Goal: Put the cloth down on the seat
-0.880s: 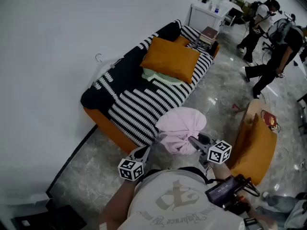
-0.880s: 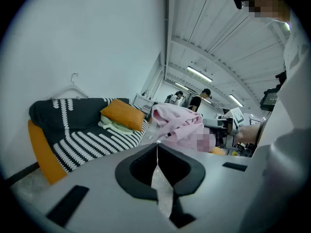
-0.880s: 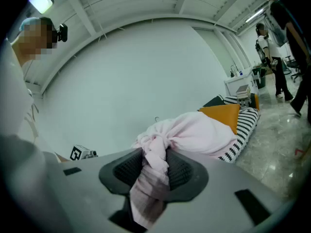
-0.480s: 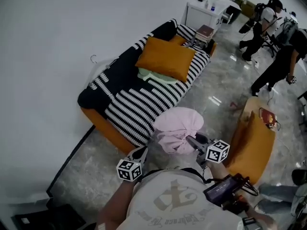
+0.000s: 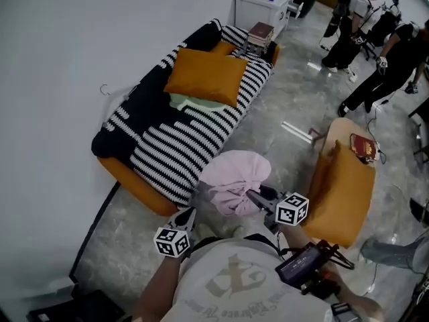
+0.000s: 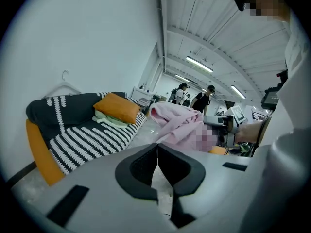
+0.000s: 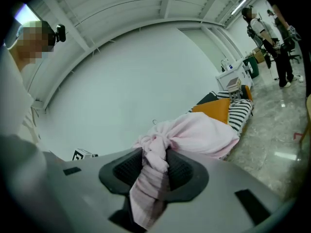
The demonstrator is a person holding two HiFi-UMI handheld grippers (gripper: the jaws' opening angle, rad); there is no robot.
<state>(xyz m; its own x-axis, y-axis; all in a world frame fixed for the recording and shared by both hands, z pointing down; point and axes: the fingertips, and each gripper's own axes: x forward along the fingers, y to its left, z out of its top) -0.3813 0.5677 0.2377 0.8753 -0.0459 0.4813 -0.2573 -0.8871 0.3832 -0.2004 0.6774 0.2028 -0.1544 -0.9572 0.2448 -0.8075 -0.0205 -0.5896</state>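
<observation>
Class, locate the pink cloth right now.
Head view, centre: the pink cloth is bunched in the right claw, over the floor beside the striped sofa.

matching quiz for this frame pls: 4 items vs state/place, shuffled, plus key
Items
1. bunched pink cloth
2. orange square cushion
3. pale green folded cloth
4. left gripper

States and places
A. on the seat, partly under the cushion
B. clamped in the right gripper, held in the air short of the seat
C. jaws together, nothing between them
D. on the black-and-white striped sofa, lying over another fabric

Pairs: 1-B, 2-D, 3-A, 4-C
</observation>
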